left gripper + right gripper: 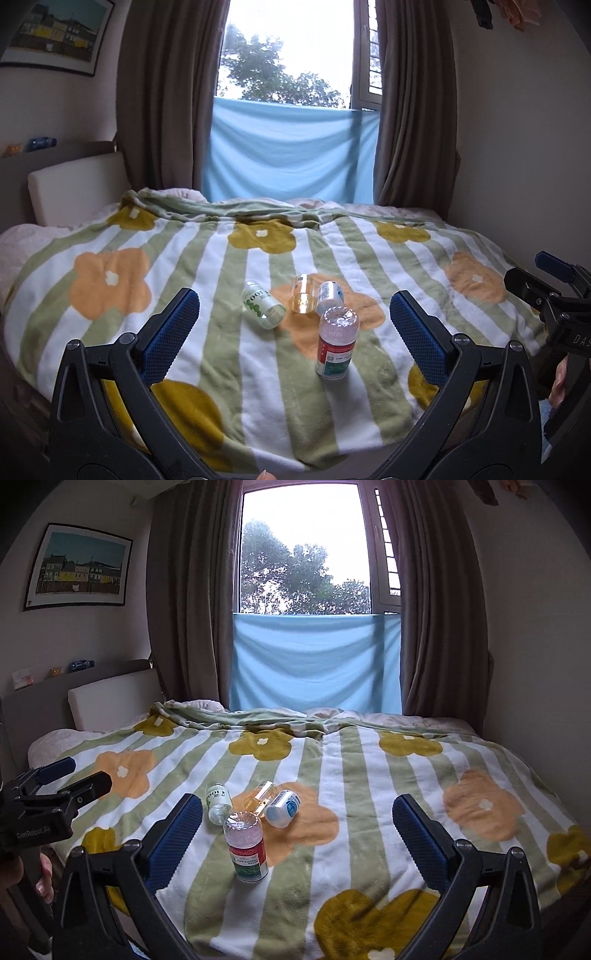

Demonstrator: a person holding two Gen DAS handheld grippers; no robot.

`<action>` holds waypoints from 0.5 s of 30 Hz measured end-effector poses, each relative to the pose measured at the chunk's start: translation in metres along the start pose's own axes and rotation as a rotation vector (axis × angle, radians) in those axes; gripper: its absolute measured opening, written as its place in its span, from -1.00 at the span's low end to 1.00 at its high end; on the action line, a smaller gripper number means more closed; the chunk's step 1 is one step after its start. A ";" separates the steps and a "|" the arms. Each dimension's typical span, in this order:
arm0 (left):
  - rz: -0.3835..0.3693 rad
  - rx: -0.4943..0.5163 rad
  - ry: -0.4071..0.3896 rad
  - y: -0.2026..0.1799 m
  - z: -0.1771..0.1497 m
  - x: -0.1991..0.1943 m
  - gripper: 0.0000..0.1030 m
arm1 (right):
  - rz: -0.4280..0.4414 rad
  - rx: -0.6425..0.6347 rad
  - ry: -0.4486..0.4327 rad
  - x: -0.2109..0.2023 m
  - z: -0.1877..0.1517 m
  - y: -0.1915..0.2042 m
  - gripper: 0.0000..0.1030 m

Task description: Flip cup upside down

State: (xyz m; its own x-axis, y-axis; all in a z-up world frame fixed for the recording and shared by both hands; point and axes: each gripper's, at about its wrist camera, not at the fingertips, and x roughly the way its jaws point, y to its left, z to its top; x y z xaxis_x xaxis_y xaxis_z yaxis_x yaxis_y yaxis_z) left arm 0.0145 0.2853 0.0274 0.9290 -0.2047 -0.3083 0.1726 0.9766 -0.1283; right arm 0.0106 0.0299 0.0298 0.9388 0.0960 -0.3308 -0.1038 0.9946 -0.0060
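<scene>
Blue-padded fingers (173, 328) of my left claw (295, 332) frame the near edge of the view, spread wide with nothing between them; my right claw (299, 834) stands equally wide and empty. Landmark: the red-and-green labelled bottle (335, 343), upright on the flowered blanket (110, 332). Just beyond this bottle lies the clear amber cup (303, 294), on its side, its open mouth turned toward me. To the right of the cup, touching it, a white bottle with a blue label (328, 295) lies tipped over; to the left of the cup, slightly apart, a clear bottle with green lettering (263, 304) also lies flat. All four rest over an orange flower of the blanket, ahead of both claws and untouched by either. Behind the bed, a blue cloth (291, 155) hangs across the window between brown curtains (162, 99).
</scene>
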 end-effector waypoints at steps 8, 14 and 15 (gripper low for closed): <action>-0.009 0.008 -0.016 -0.003 -0.007 -0.013 0.99 | -0.075 0.023 -0.028 -0.015 -0.003 0.001 0.99; -0.017 -0.005 -0.020 -0.003 -0.008 -0.015 0.99 | -0.104 0.025 -0.024 -0.019 -0.004 0.000 0.99; -0.013 -0.002 -0.021 -0.003 -0.008 -0.016 0.99 | -0.107 0.027 -0.024 -0.020 -0.004 0.000 0.99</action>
State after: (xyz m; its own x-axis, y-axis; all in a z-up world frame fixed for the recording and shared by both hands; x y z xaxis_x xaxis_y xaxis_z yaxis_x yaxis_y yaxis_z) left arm -0.0036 0.2853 0.0249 0.9334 -0.2158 -0.2866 0.1840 0.9737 -0.1341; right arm -0.0090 0.0279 0.0324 0.9518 -0.0102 -0.3066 0.0060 0.9999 -0.0147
